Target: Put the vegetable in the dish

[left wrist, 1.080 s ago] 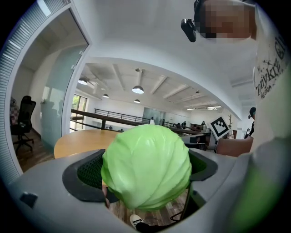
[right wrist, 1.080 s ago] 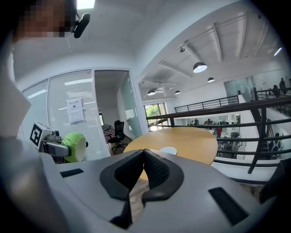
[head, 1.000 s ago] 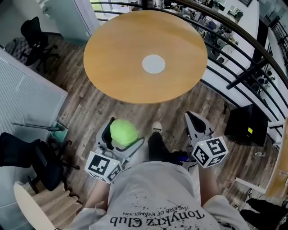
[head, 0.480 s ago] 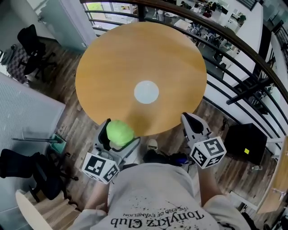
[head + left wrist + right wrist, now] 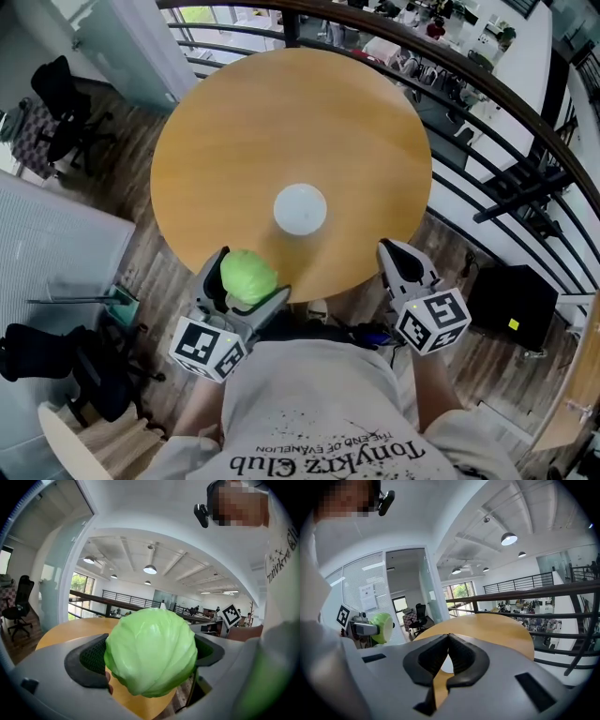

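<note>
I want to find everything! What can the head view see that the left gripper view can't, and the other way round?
Only the head view shows the white dish in the middle of the round table. Only the left gripper view shows the ceiling lamps and the black pads squeezing the cabbage. Both show the green cabbage held in the left gripper, and the table.

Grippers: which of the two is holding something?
The left gripper: its jaws are shut on a round green cabbage. The right gripper has its jaws together with nothing between them.
</note>
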`<action>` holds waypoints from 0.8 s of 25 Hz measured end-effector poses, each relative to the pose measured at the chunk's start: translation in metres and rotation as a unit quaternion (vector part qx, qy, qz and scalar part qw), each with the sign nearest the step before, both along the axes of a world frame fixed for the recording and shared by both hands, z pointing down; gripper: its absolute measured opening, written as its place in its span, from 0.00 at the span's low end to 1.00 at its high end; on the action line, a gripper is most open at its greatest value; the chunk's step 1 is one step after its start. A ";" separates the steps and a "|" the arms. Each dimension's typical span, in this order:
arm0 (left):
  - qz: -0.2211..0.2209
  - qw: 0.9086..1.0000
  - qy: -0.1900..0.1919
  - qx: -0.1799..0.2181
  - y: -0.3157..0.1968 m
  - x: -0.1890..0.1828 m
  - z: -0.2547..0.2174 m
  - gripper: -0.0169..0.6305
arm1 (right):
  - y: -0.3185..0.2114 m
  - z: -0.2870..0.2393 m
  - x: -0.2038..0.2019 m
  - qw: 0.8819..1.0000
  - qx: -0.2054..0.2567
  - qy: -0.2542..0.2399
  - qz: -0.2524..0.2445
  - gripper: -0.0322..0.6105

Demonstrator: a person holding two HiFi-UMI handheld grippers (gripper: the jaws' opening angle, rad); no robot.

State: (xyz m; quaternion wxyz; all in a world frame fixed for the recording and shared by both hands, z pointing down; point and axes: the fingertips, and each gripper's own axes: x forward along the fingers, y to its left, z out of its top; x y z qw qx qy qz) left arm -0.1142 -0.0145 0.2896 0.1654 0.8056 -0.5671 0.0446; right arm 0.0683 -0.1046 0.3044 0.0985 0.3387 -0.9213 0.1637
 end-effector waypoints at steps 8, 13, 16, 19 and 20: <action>0.041 0.999 -0.006 -0.016 -0.029 -0.006 0.007 0.83 | -0.018 0.004 -0.006 1.000 -0.008 0.004 0.029 0.09; 0.066 0.997 -0.014 -0.027 -0.048 -0.004 0.013 0.83 | -0.033 0.007 -0.009 0.999 -0.011 0.010 0.039 0.09; 0.083 0.996 -0.017 -0.037 -0.058 -0.005 0.022 0.83 | -0.040 0.016 -0.010 0.999 -0.021 0.012 0.047 0.09; 0.092 0.994 -0.027 -0.044 -0.069 -0.008 0.032 0.83 | -0.048 0.025 -0.013 0.998 -0.028 0.015 0.051 0.09; 0.095 0.994 -0.031 -0.048 -0.072 -0.009 0.036 0.83 | -0.049 0.028 -0.013 0.998 -0.030 0.016 0.052 0.09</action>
